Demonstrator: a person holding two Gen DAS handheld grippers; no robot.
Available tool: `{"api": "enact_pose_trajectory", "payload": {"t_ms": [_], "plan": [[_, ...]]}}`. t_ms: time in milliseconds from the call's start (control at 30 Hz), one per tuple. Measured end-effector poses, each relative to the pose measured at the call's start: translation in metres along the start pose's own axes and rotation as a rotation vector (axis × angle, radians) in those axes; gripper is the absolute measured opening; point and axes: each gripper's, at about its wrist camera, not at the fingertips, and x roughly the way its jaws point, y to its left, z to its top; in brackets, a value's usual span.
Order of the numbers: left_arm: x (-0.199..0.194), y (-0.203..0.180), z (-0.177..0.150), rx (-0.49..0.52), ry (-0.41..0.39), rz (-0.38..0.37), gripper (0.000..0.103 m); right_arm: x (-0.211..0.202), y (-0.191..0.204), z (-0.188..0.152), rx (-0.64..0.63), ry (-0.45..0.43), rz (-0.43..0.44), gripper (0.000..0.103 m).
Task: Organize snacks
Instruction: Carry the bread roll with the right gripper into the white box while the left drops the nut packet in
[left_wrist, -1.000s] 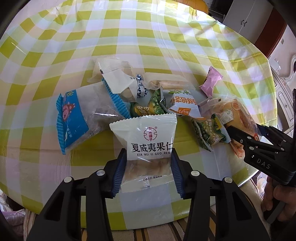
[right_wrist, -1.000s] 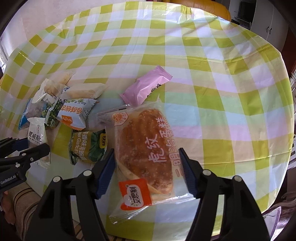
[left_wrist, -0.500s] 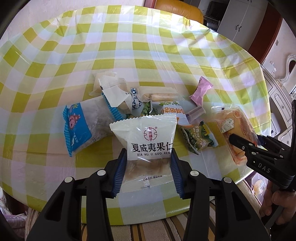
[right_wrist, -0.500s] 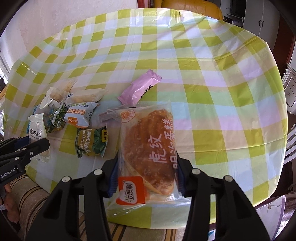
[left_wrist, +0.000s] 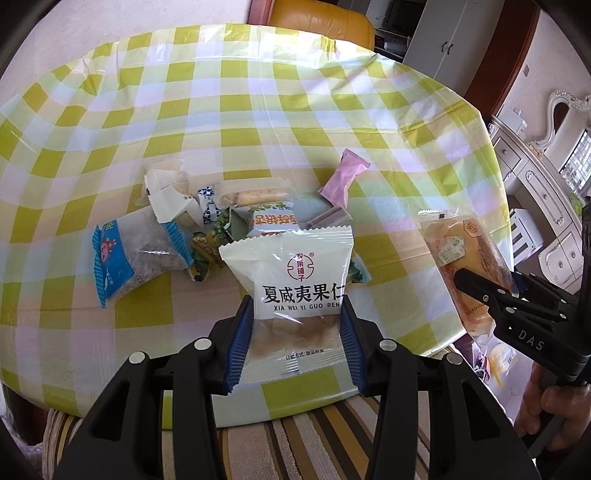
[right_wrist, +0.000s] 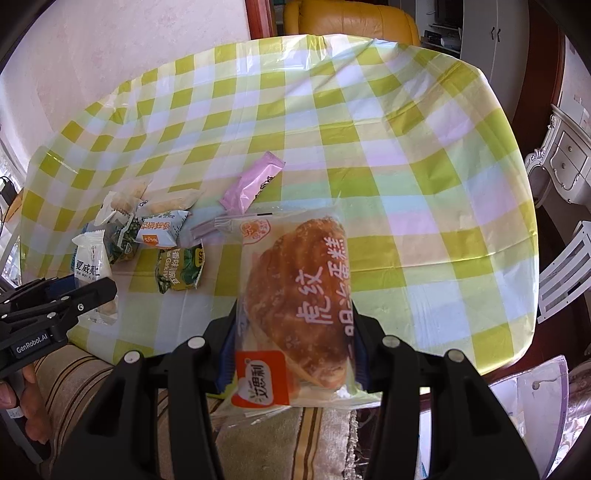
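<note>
Your left gripper (left_wrist: 295, 332) has its blue pads clamped on the lower half of a white nut packet (left_wrist: 291, 288), which stands upright between them with black lettering and a red round mark facing you, its clear bottom showing pale pieces inside; it hangs above the near edge of the table (left_wrist: 258, 110). Your right gripper (right_wrist: 293, 343) has just been closing its jaws and now squeezes the sides of a clear bread bag (right_wrist: 295, 295), a browned pastry inside with white lettering across it and an orange label at the lower corner, held over the table's near edge too. Both grippers point steeply down toward the checked yellow-green cloth, side by side, and each shows at the edge of the other's view with a hand (left_wrist: 550, 402) on its grip. Beyond the left gripper's jaws the other snacks lie in a loose cluster on the cloth: a blue-and-clear packet (left_wrist: 129, 258) at the left, a green packet (right_wrist: 181, 271) nearest you, an orange-and-white packet (right_wrist: 159, 232) behind it, a pale biscuit wrapper (left_wrist: 255, 194), and a pink packet (right_wrist: 253, 182) lying a little apart toward the table's middle. A striped cushion (left_wrist: 314, 443) sits below the table edge under both grippers.
</note>
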Motion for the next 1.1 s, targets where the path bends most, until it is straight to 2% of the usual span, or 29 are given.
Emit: {"api": "enact_pose_trajectory", "payload": {"t_ms": [433, 633, 867, 1100], "plan": [[0.003, -0.068, -0.004, 0.129, 0.024, -0.068, 0.044, -0.038, -0.050, -0.026, 0.090, -0.040, -0.038, 0.049], [0.007, -0.108, -0.009, 0.208, 0.045, -0.107, 0.044, -0.052, -0.082, -0.045, 0.173, -0.054, -0.014, 0.049], [0.014, -0.160, -0.019, 0.320, 0.083, -0.159, 0.044, -0.062, -0.120, -0.073, 0.243, -0.044, -0.052, 0.049], [0.029, -0.200, -0.029, 0.382, 0.154, -0.221, 0.044, -0.066, -0.151, -0.097, 0.314, -0.035, -0.064, 0.049]]}}
